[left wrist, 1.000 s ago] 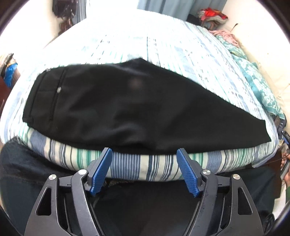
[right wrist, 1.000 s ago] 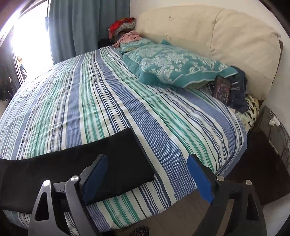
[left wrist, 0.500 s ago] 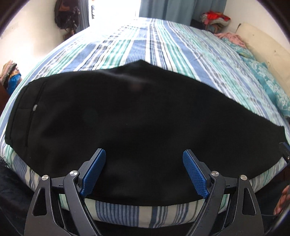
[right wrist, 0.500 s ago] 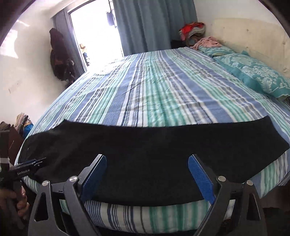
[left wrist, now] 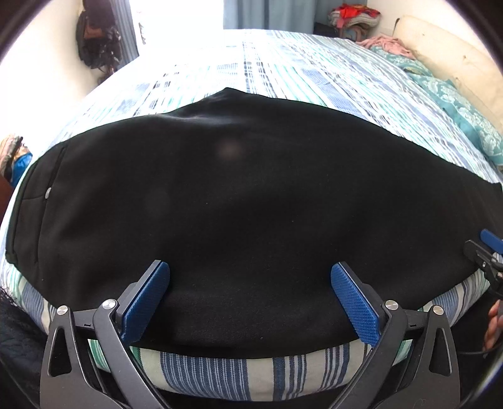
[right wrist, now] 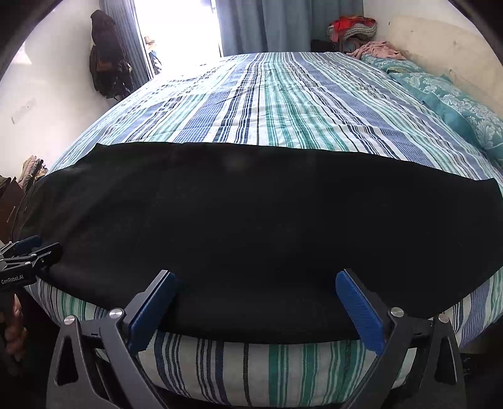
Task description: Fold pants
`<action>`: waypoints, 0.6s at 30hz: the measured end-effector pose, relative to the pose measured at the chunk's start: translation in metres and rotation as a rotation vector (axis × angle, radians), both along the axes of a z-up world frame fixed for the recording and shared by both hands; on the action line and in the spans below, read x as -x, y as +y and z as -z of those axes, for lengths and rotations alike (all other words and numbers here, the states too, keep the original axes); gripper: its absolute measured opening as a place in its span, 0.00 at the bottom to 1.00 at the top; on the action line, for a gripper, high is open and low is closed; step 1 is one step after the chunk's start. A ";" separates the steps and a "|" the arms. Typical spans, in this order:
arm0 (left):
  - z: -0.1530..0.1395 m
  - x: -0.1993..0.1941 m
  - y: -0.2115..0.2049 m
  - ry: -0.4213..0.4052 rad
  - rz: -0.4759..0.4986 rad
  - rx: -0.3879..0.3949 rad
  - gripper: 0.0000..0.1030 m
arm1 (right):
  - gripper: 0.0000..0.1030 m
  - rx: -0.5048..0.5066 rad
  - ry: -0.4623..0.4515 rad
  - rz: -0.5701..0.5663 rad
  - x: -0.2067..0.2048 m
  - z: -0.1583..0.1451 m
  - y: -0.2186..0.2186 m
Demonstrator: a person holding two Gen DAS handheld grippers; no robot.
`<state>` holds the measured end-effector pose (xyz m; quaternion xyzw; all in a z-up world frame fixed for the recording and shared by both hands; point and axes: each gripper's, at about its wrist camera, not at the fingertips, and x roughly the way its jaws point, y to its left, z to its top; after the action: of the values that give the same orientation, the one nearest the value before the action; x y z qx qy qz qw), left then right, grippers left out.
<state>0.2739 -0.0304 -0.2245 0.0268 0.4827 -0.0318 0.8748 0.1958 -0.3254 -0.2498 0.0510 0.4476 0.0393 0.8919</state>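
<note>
Black pants [left wrist: 251,204] are lying flat along the striped bed's [right wrist: 267,103] near edge while the left gripper [left wrist: 250,300] and right gripper [right wrist: 256,306] are opening above that edge, likely preparing to pinch the fabric for a fold.

A home bedroom is shown. Most of both views is filled by a wide bed [right wrist: 283,103] dressed in a blue, green and white striped sheet. A padded cream headboard [right wrist: 440,53] is seen along its right edge, with a teal patterned pillow [right wrist: 456,107] laid just beside it. Blue-grey curtains [right wrist: 264,25] are hung past the far edge, next to a bright doorway [right wrist: 179,31]. A heap of clothes [right wrist: 352,28] is piled by the far right corner, and a dark garment [right wrist: 107,56] is hung on the white wall at the left.
</note>
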 end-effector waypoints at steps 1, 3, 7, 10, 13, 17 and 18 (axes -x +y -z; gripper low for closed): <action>0.001 0.001 -0.001 -0.001 0.001 -0.003 0.99 | 1.00 -0.006 -0.002 0.001 0.000 0.001 -0.001; 0.002 0.002 -0.002 -0.002 0.003 -0.011 0.99 | 1.00 -0.018 -0.003 0.006 0.000 0.002 -0.002; 0.003 0.003 -0.004 -0.008 0.007 -0.027 1.00 | 1.00 -0.012 -0.005 0.011 -0.001 0.003 0.001; 0.003 0.003 -0.004 -0.008 0.006 -0.031 1.00 | 1.00 0.003 -0.005 0.015 -0.002 0.004 0.003; 0.003 0.003 -0.005 -0.008 0.006 -0.031 1.00 | 1.00 0.006 -0.003 0.018 -0.003 0.005 0.003; 0.003 0.003 -0.005 -0.008 0.006 -0.031 1.00 | 1.00 0.012 0.002 0.021 -0.004 0.005 0.005; 0.003 0.003 -0.005 -0.008 0.006 -0.031 1.00 | 1.00 0.016 0.002 0.022 -0.004 0.005 0.005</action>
<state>0.2707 -0.0353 -0.2278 0.0417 0.4796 -0.0268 0.8761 0.1999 -0.3200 -0.2546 0.0488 0.4483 0.0261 0.8922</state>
